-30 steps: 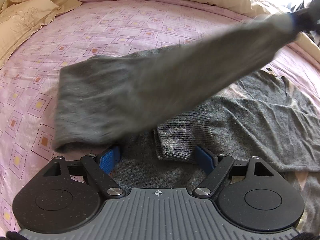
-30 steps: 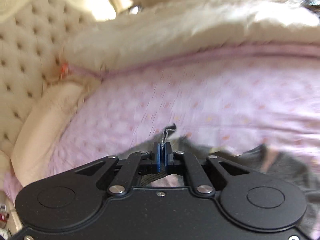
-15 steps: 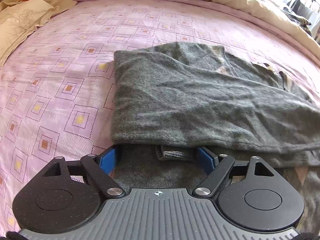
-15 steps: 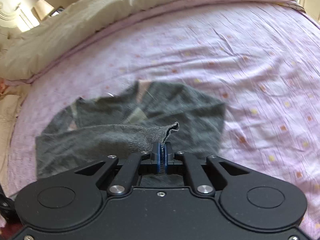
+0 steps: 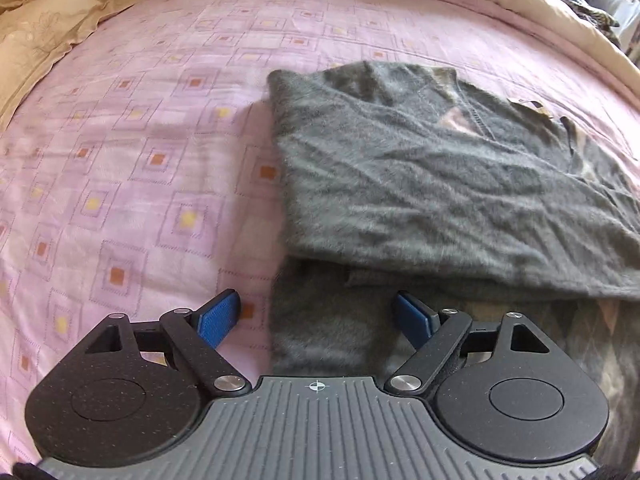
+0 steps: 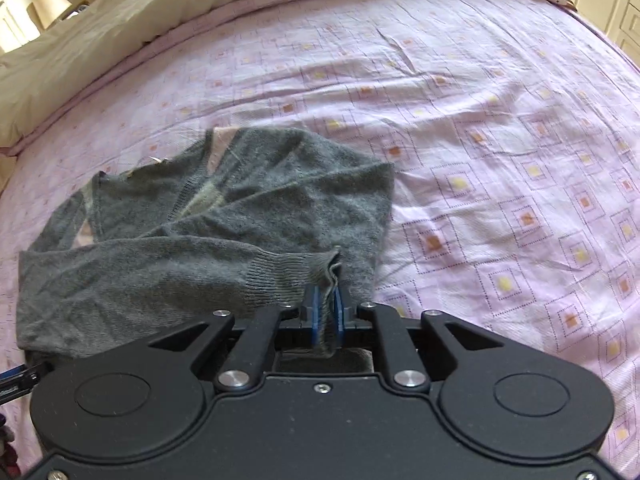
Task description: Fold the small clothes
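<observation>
L gripper (image 5: 318,314): wide, holds nothing, over sweater (image 5: 420,176) hem | R gripper (image 6: 325,307): pinching ribbed cuff (image 6: 292,276)

Pink square-patterned bedsheet (image 5: 160,160), cream duvet (image 6: 100,40) along its edge, daylight.

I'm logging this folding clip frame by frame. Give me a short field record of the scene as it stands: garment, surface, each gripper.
garment: grey sweater, lying on the bed, a sleeve folded across its body
sleeve cuff: ribbed cuff pinched by the right gripper
surface: pink patterned bedsheet
bedding edge: cream duvet along the far side
left gripper: jaws wide apart, holding nothing, over the sweater's near edge
right gripper: jaws closed on the cuff
</observation>
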A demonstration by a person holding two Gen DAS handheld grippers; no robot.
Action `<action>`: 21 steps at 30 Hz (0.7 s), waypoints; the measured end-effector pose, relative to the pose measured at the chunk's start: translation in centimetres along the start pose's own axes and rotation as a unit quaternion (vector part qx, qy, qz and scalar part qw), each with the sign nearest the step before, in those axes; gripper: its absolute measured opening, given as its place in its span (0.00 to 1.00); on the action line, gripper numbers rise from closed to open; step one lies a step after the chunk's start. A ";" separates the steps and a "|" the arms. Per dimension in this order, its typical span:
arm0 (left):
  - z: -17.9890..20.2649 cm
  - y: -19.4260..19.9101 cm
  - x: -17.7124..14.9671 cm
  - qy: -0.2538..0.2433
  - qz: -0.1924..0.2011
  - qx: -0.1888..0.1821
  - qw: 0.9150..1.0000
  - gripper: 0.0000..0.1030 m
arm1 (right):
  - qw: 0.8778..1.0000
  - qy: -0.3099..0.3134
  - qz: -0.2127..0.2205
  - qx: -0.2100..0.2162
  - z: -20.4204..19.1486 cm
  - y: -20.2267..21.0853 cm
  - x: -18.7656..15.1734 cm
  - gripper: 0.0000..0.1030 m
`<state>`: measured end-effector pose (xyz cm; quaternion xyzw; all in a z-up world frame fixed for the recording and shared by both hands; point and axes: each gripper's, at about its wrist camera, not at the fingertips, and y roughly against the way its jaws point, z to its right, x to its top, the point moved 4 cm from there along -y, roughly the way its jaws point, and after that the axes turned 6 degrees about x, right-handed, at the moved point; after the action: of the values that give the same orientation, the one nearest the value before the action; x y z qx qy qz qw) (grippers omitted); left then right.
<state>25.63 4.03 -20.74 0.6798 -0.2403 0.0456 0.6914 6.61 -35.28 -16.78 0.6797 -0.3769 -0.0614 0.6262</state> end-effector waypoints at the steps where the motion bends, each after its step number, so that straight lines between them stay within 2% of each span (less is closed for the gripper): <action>1: -0.3 0.2 -0.2 0.001 -0.005 0.002 1.000 0.80 | 1.000 -0.002 0.000 -0.003 0.1 0.0 -0.1 0.34; 3: -1.1 0.8 -0.5 0.006 -0.010 0.006 1.000 0.80 | 1.000 0.000 0.008 -0.003 0.0 0.2 -0.2 0.58; 7: -2.4 3.0 -0.5 0.023 0.014 0.001 1.000 0.80 | 0.999 0.027 0.026 0.001 -1.3 0.8 -0.1 0.68; 9: -2.5 3.9 0.2 0.028 0.026 -0.008 0.999 0.80 | 0.999 0.043 0.032 0.010 -2.4 0.8 0.1 0.85; 11: -1.9 4.3 1.2 0.029 0.034 -0.022 0.999 0.81 | 0.998 0.057 0.033 0.025 -3.8 0.4 0.2 0.93; 15: 0.1 3.9 3.4 0.029 0.044 -0.048 0.997 0.81 | 0.995 0.089 0.021 0.042 -6.9 -1.2 0.0 0.95; 21: 3.4 1.9 6.6 -0.003 0.069 -0.056 0.996 0.81 | 0.989 0.126 -0.009 0.079 -10.2 -3.6 -0.8 0.95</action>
<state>29.82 -0.84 -16.51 0.6216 -0.2913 0.0777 0.7230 13.29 -26.82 -18.18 0.7330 -0.2920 0.0492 0.6124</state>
